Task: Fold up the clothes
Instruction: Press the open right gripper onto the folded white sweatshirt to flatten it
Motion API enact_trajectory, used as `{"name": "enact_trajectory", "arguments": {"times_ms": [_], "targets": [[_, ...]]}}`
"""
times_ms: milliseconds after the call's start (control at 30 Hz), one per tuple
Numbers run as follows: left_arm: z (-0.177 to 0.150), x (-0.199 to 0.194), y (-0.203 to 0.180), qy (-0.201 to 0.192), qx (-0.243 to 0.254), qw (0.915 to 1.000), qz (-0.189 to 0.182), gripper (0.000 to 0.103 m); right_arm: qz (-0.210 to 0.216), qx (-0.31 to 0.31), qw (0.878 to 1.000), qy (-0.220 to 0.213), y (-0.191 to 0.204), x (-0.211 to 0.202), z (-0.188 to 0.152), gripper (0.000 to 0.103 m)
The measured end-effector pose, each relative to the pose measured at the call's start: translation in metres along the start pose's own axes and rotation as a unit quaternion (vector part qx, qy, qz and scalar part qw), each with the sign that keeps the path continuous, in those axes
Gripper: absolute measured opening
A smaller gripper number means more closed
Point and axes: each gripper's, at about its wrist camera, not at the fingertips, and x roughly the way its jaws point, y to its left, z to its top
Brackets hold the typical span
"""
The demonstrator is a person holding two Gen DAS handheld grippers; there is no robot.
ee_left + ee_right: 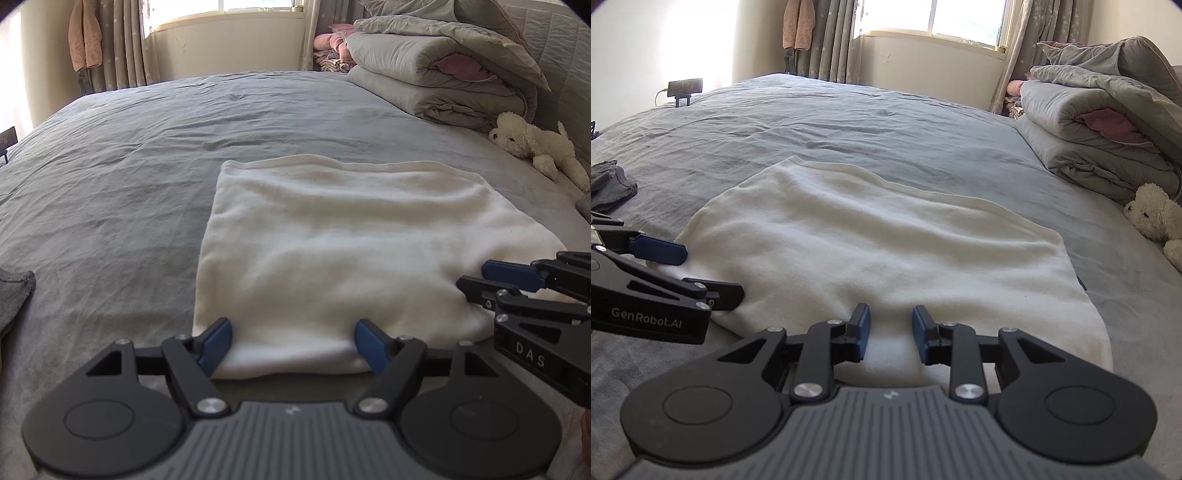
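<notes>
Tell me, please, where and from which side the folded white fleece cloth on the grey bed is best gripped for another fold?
Grip the folded white fleece cloth along its near edge, coming in low from the near side. That edge is thick and rounded and lies just ahead of both tools. The left tool straddles it near the left corner with jaws wide; the right tool sits further right. The far edge lies flat and thin on the grey bedsheet.

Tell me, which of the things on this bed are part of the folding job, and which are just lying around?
Part of the job:
- white garment, folded flat on the bed
- left gripper, open at its near edge
- right gripper, open over the near edge

Just lying about:
- stuffed toy
- stacked quilts
- grey cloth
- curtains
</notes>
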Motion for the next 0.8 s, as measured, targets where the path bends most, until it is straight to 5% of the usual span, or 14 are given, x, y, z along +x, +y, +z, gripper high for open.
{"name": "enact_trajectory", "arguments": {"times_ms": [233, 800], "targets": [[0.009, 0.006, 0.022, 0.031, -0.038, 0.9973, -0.055, 0.08, 0.017, 0.012, 0.999, 0.025, -0.01, 0.006, 0.014, 0.034], [0.009, 0.004, 0.016, 0.039, -0.021, 0.9979, -0.048, 0.081, 0.025, 0.057, 0.995, 0.081, -0.022, 0.096, 0.082, 0.049]]}}
